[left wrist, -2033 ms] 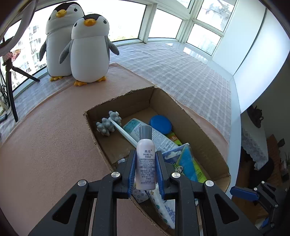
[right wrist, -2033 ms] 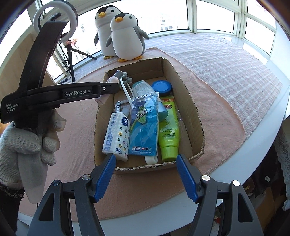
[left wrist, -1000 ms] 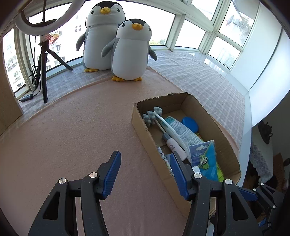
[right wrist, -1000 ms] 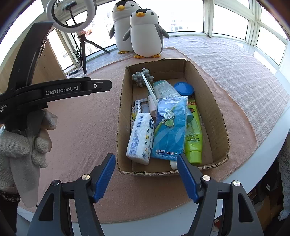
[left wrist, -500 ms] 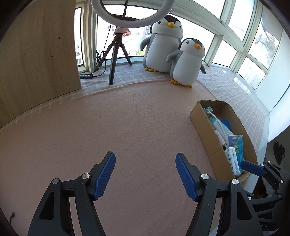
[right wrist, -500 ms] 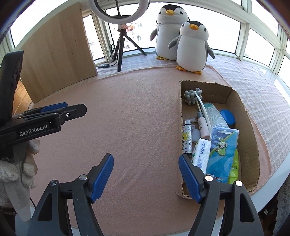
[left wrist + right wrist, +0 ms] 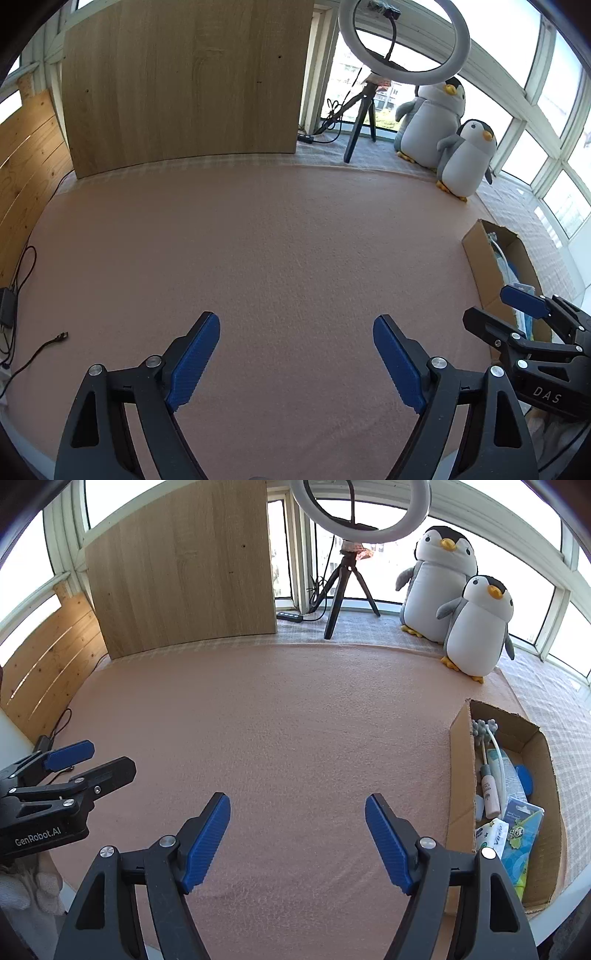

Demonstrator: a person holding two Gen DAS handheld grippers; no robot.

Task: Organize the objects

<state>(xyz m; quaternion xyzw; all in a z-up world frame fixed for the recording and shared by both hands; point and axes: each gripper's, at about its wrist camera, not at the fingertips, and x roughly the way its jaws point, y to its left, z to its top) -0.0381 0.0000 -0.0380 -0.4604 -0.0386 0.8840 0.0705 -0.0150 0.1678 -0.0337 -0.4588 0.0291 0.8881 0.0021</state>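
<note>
A cardboard box [image 7: 461, 760] stands at the right edge of the pink mat [image 7: 295, 720]. Inside it lie a small white bottle [image 7: 489, 788], a grey knobbed brush [image 7: 482, 729], a tissue pack [image 7: 491, 836], a blue packet [image 7: 522, 834] and a blue lid [image 7: 524, 779]. My right gripper [image 7: 297, 830] hovers open over bare mat, left of the box, holding nothing. My left gripper [image 7: 295, 354] is open too and holds nothing. The left wrist view shows the box [image 7: 480, 254] far right, partly hidden behind the right gripper [image 7: 524, 321].
Two plush penguins [image 7: 476, 627] sit at the back right by the windows. A ring light on a tripod [image 7: 343, 587] and a wooden board [image 7: 181, 568] stand at the back. Cables [image 7: 26, 266] and a plug lie at the mat's left edge. A gloved hand [image 7: 26, 890] holds the left gripper.
The left gripper let the small white bottle go into the box. Both grippers then drew back and swung left, so the box shifted to the right edge of both views.
</note>
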